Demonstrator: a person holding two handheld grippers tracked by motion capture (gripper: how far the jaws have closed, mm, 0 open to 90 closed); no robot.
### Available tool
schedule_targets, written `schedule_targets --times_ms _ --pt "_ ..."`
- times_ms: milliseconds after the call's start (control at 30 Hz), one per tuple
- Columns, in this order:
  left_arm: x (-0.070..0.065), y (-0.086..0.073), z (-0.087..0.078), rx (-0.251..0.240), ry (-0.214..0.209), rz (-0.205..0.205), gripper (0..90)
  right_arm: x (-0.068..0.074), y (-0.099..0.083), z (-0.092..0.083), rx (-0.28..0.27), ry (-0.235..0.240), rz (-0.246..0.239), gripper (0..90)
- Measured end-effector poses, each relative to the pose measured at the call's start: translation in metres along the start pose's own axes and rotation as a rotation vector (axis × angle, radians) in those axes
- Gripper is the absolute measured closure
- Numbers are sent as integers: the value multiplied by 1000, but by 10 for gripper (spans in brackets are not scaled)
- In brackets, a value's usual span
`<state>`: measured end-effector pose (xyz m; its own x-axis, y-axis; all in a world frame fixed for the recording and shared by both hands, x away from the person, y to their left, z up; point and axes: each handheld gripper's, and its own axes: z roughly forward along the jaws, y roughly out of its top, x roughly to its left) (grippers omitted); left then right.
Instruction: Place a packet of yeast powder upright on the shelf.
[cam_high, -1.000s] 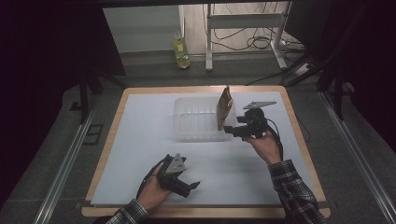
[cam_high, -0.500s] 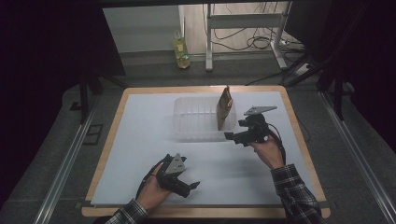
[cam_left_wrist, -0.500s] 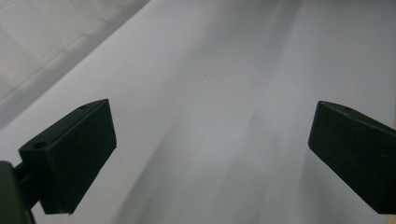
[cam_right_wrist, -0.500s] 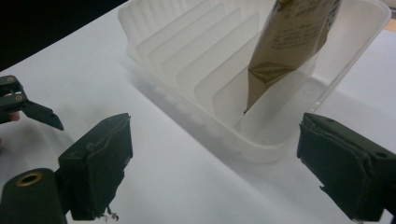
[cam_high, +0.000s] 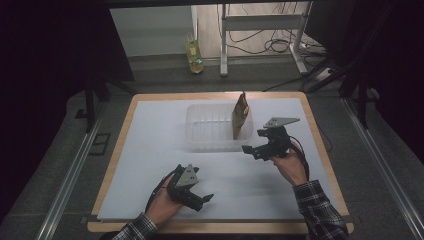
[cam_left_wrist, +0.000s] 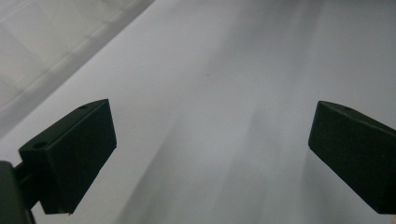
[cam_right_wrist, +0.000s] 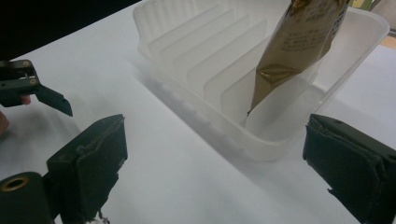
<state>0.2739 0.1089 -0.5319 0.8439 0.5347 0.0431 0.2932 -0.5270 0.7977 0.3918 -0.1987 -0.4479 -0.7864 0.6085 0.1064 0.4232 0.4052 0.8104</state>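
A clear slotted plastic tray (cam_high: 200, 142) sits at the middle back of the white mat. In its right-hand slot a brown pouch (cam_high: 240, 116) stands upright, leaning on the dividers. My right gripper (cam_high: 251, 150) hovers just right of and nearer than the tray, apart from the pouch. Its jaws have just been opening and nothing is between them. In the right gripper view the tray (cam_right_wrist: 187, 56) and pouch (cam_right_wrist: 289, 46) lie beyond the open right gripper (cam_right_wrist: 215, 172). My left gripper (cam_high: 204, 200) rests open on the mat at the near left, and the left gripper (cam_left_wrist: 210, 158) holds nothing.
The white mat (cam_high: 150, 150) covers a wooden table with its edge (cam_high: 320, 150) showing around it. A yellow-green bottle (cam_high: 194, 55), metal frame legs (cam_high: 223, 45) and cables lie on the floor beyond. The left gripper's tip (cam_right_wrist: 46, 95) shows far left in the right gripper view.
My right gripper has drawn back a little from the pouch toward the person, and the pouch stays standing in the tray. The left gripper has not moved.
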Motion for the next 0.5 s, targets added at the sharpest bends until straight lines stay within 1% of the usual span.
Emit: schedule_targets --times_ms 67,133,267,333,500 --pt "1 0 0 -2 3 -1 9 0 -2 0 2 10 5 54" --pt "1 0 -1 2 13 8 9 0 -4 0 8 16 6 43" --pt "2 -1 -2 -1 19 6 9 3 -8 1 15 21 -5 20" --pt "3 -1 -3 -3 18 3 9 5 -10 0 20 24 -8 13" --pt "4 0 -4 -18 6 -14 9 9 -14 -2 31 14 -34 9"
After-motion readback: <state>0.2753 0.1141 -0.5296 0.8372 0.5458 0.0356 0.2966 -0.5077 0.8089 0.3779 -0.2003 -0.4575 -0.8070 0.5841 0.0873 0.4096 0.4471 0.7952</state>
